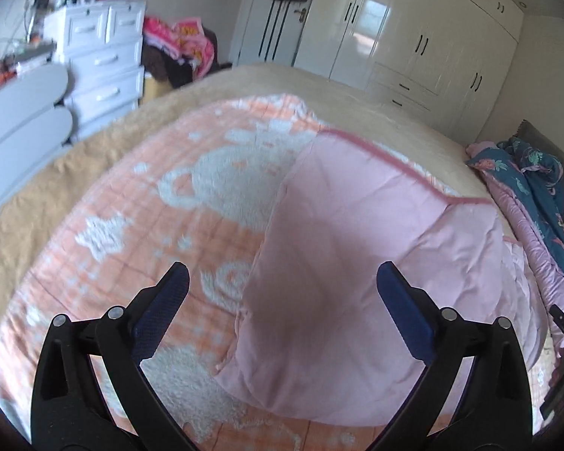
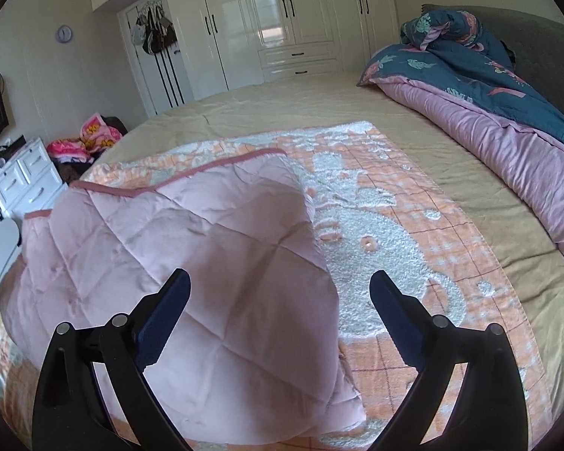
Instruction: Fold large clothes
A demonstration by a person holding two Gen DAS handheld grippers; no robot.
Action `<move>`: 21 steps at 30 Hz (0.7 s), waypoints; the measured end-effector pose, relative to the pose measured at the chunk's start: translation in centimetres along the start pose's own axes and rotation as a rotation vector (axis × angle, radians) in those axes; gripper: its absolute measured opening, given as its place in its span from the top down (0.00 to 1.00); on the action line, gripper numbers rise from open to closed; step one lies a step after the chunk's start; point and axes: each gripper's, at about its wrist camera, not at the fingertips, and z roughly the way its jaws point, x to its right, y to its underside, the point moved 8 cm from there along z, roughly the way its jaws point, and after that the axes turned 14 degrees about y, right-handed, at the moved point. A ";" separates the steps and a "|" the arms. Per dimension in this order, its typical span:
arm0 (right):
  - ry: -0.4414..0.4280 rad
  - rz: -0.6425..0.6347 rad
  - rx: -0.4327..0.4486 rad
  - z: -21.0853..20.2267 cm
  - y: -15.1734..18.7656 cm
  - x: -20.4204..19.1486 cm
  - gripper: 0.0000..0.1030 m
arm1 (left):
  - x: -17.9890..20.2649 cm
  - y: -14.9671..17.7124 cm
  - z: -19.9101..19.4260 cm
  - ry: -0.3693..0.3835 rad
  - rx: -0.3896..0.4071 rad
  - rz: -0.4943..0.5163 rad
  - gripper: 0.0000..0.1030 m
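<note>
A large blanket lies spread on the bed, its orange and white fleece side (image 1: 161, 203) up. One part is folded over and shows the plain pink quilted side (image 1: 357, 248) with a darker pink trim. The same blanket shows in the right wrist view, fleece side (image 2: 375, 233) to the right and pink fold (image 2: 214, 255) to the left. My left gripper (image 1: 282, 282) is open and empty, hovering above the edge of the pink fold. My right gripper (image 2: 280, 285) is open and empty above the pink fold's right edge.
The tan bed sheet (image 2: 451, 158) surrounds the blanket. A rolled blue and purple duvet (image 2: 488, 112) lies along the headboard side. A white drawer chest (image 1: 101, 56), a pile of pink clothes (image 1: 180, 41) and white wardrobes (image 2: 282, 18) stand beyond the bed.
</note>
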 end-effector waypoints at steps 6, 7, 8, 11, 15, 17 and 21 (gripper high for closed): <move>-0.030 -0.020 -0.057 2.5 1.1 -0.4 0.07 | -0.3 1.9 2.8 0.096 -0.080 -0.018 0.09; -0.043 -0.014 -0.067 2.7 1.3 -0.6 0.07 | -0.1 2.1 3.2 0.107 -0.087 -0.011 0.09; -0.057 -0.007 -0.077 3.0 1.4 -0.7 0.07 | 0.0 2.4 3.6 0.112 -0.094 -0.007 0.09; -0.066 -0.019 -0.080 3.2 1.8 -1.2 0.07 | 0.7 2.6 4.2 0.121 -0.102 0.013 0.09; -0.085 -0.053 -0.068 3.0 2.2 -2.0 0.25 | 2.0 2.6 4.7 0.106 -0.108 0.093 0.28; -0.059 -0.079 -0.053 2.7 2.4 -2.3 0.32 | 2.1 2.4 4.7 0.068 -0.099 0.128 0.53; -0.042 -0.106 -0.011 1.6 2.2 -2.4 0.72 | 2.6 1.8 4.3 0.074 -0.078 0.151 0.75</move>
